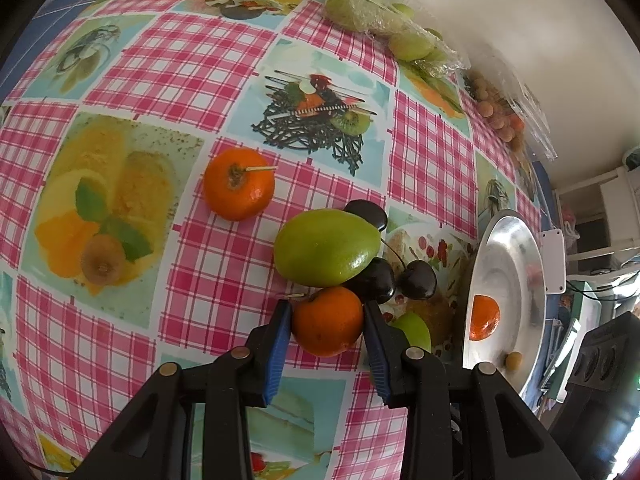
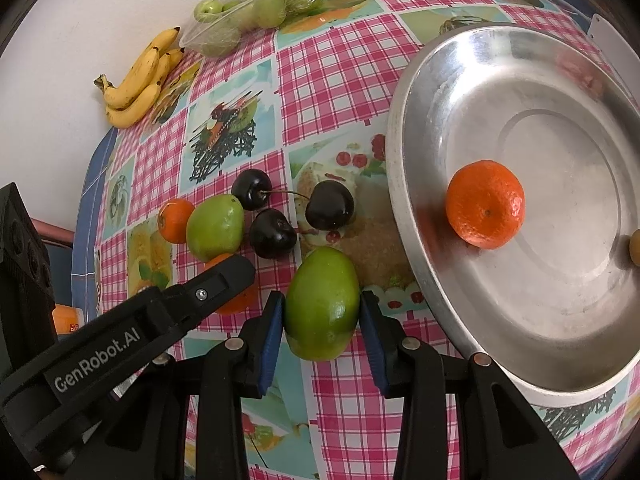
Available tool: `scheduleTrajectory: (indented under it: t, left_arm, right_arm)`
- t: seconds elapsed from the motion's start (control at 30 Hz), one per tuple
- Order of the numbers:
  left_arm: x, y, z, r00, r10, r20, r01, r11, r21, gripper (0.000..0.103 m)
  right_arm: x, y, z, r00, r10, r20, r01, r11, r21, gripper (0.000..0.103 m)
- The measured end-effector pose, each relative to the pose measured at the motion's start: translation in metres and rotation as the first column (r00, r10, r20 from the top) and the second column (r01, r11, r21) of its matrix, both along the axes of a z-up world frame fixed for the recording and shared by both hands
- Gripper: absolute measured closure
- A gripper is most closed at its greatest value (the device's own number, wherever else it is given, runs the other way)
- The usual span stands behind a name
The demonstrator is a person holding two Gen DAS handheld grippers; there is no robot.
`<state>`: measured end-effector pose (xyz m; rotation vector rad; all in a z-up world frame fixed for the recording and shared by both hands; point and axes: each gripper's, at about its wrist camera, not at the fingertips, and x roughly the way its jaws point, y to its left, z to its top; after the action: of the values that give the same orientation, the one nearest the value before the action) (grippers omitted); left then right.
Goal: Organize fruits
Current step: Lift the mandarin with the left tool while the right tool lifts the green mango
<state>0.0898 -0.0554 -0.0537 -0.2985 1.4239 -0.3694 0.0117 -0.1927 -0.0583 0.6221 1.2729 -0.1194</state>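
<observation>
My left gripper (image 1: 326,320) is shut on an orange tangerine (image 1: 327,326) resting on the checked tablecloth. Just beyond it lie a green fruit (image 1: 326,246), three dark cherries (image 1: 418,282) and a second tangerine (image 1: 239,184) further left. My right gripper (image 2: 322,314) is shut on another green fruit (image 2: 322,304), beside the steel plate (image 2: 424,80). The plate holds one tangerine (image 2: 485,210) and a small yellowish fruit (image 2: 635,246) at its right edge. The left gripper's arm (image 2: 192,300) crosses the right wrist view and hides most of its tangerine.
A bunch of bananas (image 2: 138,80) lies at the table's far edge by the wall. A clear bag of green fruits (image 2: 248,12) sits beside it, and small tan fruits (image 1: 496,108) lie in another clear wrap. The plate's rim stands close to my right fingers.
</observation>
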Motion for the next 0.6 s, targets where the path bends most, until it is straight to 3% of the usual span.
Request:
scheduleTrajectory:
  t: [0.23,0.6]
  left_arm:
    - [0.000,0.006,0.012,1.000,0.010,0.021,-0.009,1.000,-0.026,0.065]
    - [-0.004,0.014,0.054,0.993,0.031,0.113,-0.019,0.994,-0.103,0.065]
  right_arm:
    - [-0.003,-0.002,0.014,0.999,0.001,0.037,0.000,1.000,-0.011,0.064]
    - [-0.012,-0.008,0.045,0.990,-0.016,0.137,0.020,1.000,-0.021,0.064]
